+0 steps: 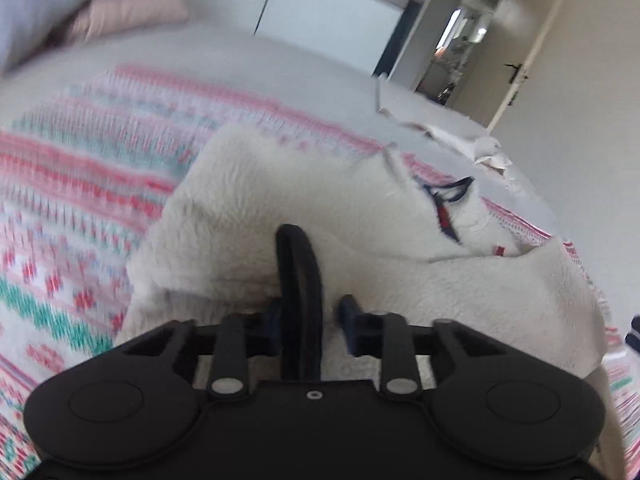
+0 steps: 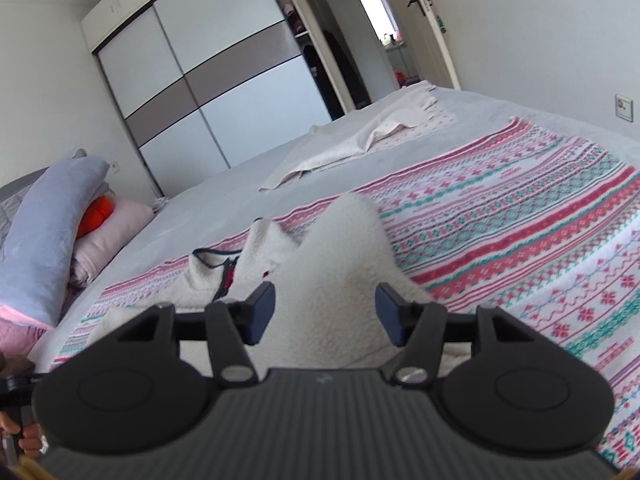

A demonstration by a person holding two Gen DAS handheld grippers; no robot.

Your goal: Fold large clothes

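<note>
Fleece jacket point(image 1: 280, 200), white, lies mid-frame on the patterned blanket point(image 2: 520, 208) covering the bed point(image 2: 224, 192). Left claw point(image 1: 306, 308) stands narrow, seemingly pinching its black strap to lift. Right claw point(image 2: 325, 314) gapes around a fleece ridge without pressing.

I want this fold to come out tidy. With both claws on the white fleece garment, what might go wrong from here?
1. The left claw pinches only a thick fleece garment bunch; it may slip.
2. The right claw stands open around a raised fleece peak, so that side may drop.
3. Dragging could rumple the patterned blanket.
</note>
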